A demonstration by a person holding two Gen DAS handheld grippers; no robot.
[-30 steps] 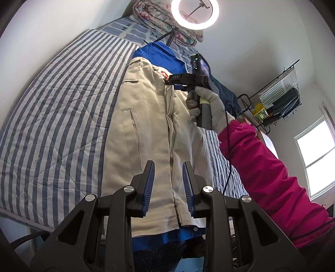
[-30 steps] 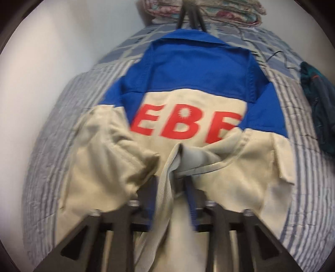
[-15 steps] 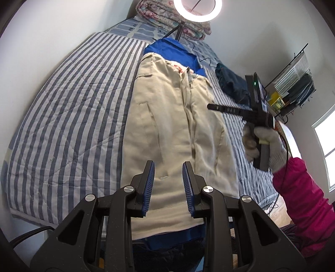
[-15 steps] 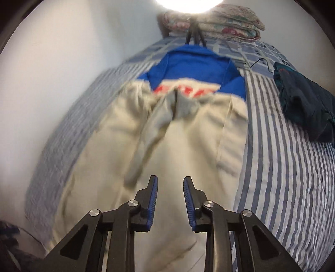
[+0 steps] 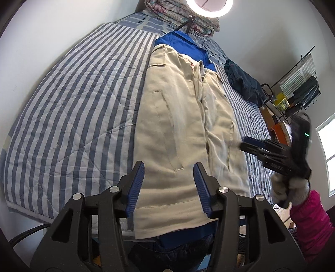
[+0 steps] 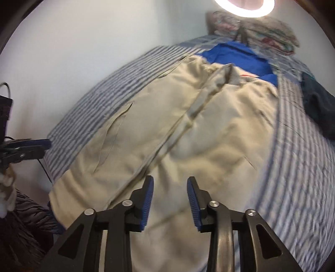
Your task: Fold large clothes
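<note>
Big beige-and-blue cotton jacket (image 5: 184,129) lies flat on the striped bed (image 5: 69,117). Left gripper (image 5: 168,188) and right gripper (image 6: 169,200) hover empty, jaws apart. Grabbing one layer could wreck the sleeve folds.

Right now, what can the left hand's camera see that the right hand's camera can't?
Only the left wrist view shows the wire rack on the wall, a window, the pink sleeve, and the open right gripper. Only the right wrist view shows the left gripper from outside, at the left edge. Both show the beige and blue jacket, striped bedding, ring light and dark clothes.
</note>
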